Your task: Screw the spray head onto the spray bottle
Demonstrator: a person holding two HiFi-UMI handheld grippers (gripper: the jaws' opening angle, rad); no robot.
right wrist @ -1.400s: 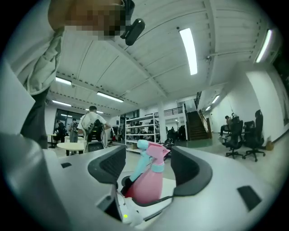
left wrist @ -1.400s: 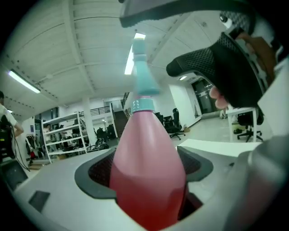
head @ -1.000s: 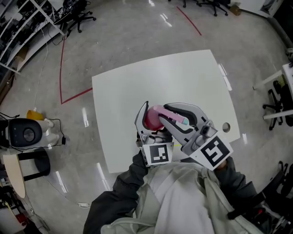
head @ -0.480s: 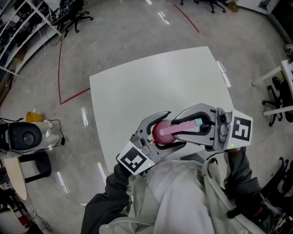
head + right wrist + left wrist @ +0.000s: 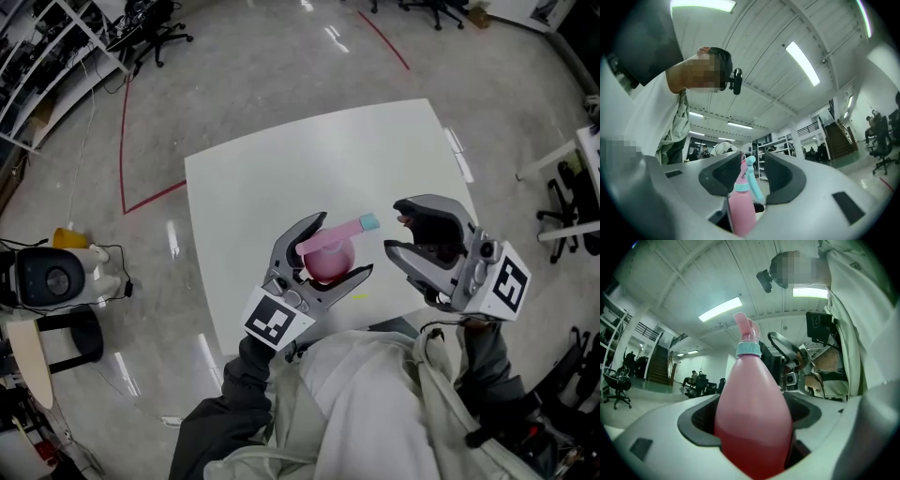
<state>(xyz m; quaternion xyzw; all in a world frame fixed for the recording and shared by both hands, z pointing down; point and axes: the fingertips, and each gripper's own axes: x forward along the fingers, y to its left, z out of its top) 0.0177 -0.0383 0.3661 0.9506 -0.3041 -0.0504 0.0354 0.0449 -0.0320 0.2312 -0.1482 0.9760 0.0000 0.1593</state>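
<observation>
— Grey polished floor (image 5: 244, 75) with red tape lines (image 5: 125, 141) all round, and the white table (image 5: 281, 178) standing in the middle of it. What's over its near edge?
— Both tools. The left gripper (image 5: 339, 247) is clamped on the belly of the pink spray bottle (image 5: 328, 262), which it holds above the near part of the table. Its own view shows the pads pressed into both flanks.
— And the right gripper (image 5: 396, 227)?
— That's the change. Half a second ago its jaws were around the spray head (image 5: 339, 230), over the bottle. Now it sits off to the right, apart from the bottle, with its jaws opening and nothing held. Its view shows the bottle only through the gap, beyond the pads.
— So it let go. Is the head on?
— It sits on the neck with the teal collar (image 5: 748, 348) down against the shoulder and the nozzle (image 5: 369, 222) pointing right. I'd judge one twist finished. I can't tell whether the collar is tight. Either a fresh grip for another turn comes next, or the screwing is done.
</observation>
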